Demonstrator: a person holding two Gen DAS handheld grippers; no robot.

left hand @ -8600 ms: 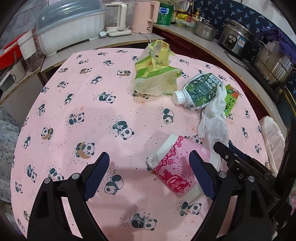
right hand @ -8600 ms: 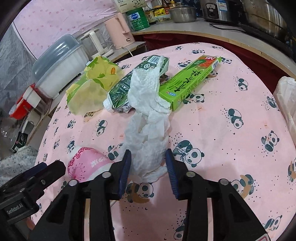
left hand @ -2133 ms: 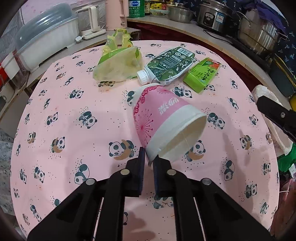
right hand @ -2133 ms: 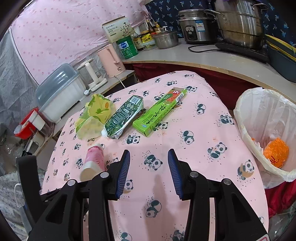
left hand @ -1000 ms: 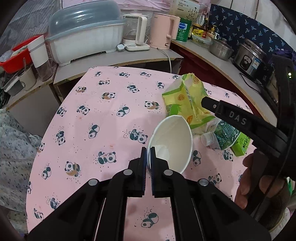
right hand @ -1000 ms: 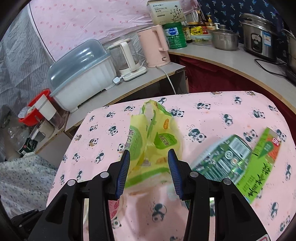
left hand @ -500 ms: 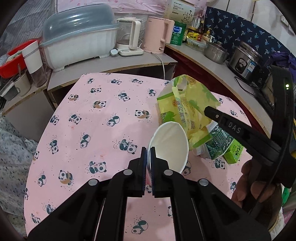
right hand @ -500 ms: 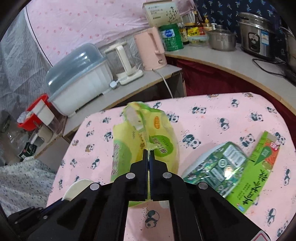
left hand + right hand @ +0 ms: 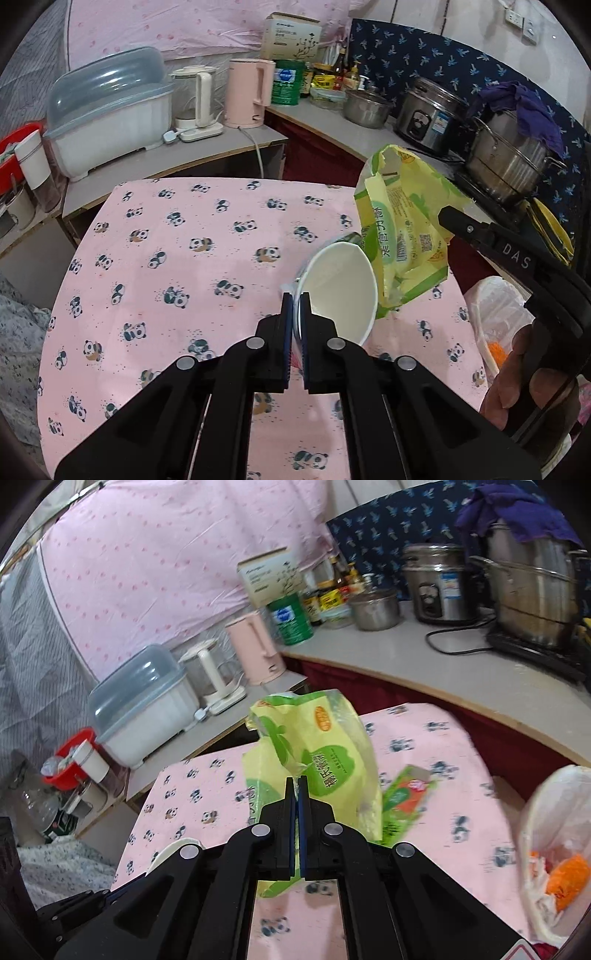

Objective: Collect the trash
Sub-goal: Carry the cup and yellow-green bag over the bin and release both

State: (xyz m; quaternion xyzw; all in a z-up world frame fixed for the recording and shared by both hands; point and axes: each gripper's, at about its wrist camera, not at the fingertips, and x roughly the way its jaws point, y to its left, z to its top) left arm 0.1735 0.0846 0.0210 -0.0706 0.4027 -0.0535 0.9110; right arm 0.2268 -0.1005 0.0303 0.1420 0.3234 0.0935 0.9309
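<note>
Trash is in both my claws, left claw pinching the paper cup, right claw gripping the yellow bag; next, carry both over the bin.

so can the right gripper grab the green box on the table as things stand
Probably not yet: the right gripper is shut on the yellow bag, lifted off the table. The green box lies uncovered just beyond, so it's reachable once the bag is dropped.
</note>
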